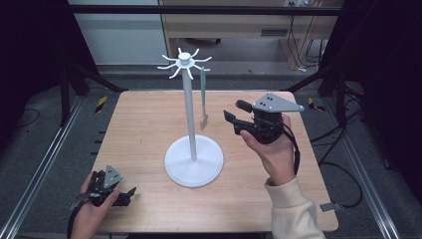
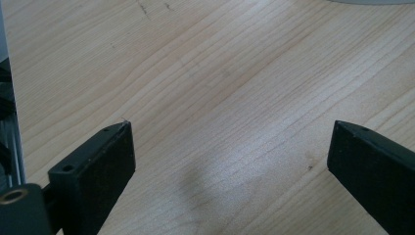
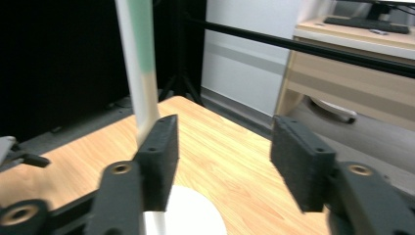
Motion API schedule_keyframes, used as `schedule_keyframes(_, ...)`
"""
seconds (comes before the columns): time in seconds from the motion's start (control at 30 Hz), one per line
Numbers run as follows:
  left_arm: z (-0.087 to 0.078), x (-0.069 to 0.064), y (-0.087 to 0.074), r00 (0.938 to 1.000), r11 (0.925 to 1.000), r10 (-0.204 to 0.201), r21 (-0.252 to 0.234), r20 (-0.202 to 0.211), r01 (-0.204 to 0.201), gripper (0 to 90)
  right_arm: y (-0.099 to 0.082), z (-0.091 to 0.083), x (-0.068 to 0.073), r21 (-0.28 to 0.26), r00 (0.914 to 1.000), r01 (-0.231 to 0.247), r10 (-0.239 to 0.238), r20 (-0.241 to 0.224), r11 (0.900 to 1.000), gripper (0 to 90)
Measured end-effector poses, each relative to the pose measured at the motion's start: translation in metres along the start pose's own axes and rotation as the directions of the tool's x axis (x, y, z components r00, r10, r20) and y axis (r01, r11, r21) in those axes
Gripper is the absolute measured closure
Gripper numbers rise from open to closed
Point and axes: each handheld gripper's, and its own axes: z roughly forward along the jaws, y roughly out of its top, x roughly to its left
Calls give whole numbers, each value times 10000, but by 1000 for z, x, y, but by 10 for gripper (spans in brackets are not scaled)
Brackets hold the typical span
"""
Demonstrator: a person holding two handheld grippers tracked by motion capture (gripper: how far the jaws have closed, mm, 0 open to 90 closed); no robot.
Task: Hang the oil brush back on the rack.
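Observation:
A white stand [image 1: 193, 114] with a round base and a ring of hooks on top rises from the middle of the wooden table [image 1: 144, 124]. A green-handled utensil [image 1: 203, 99] hangs from one hook, its pale head down. My right gripper [image 1: 230, 110] is held above the table just right of that utensil, open, nothing between its jaws. In the right gripper view the utensil [image 3: 144, 39] stands just beyond the left jaw, outside the gap of the right gripper [image 3: 226, 127]. My left gripper [image 1: 128, 195] rests at the table's near left corner; its own view shows the left gripper [image 2: 230, 129] open over bare wood.
The stand's base [image 1: 194, 162] takes up the middle of the table. Metal rails [image 1: 40, 169] run along both sides of the table. A black crossbar [image 1: 209, 10] spans the back, with a wooden desk behind it.

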Motion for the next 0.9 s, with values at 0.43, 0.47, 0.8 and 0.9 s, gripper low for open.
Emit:
schedule_keyframes(0.43, 0, 0, 1, 10000, 10000, 36, -28, 1, -36, 34, -8, -2, -3, 1062, 9894, 196, -346, 1411, 9942, 122)
schedule_keyframes(0.47, 0, 0, 1, 10000, 10000, 39, -23, 4, -39, 34, -8, -2, -3, 1099, 9888, 215, -374, 1444, 9937, 108)
schedule_keyframes(0.8, 0, -1, 1, 10000, 10000, 31, -18, 44, -30, 33, -25, -4, -22, 1330, 9849, -224, -10, 1732, 9909, 67)
schedule_keyframes(0.9, 0, -1, 1, 10000, 10000, 28, -15, 20, -28, 33, -34, -2, -29, 1534, 9825, -430, 139, 1860, 9872, 81)
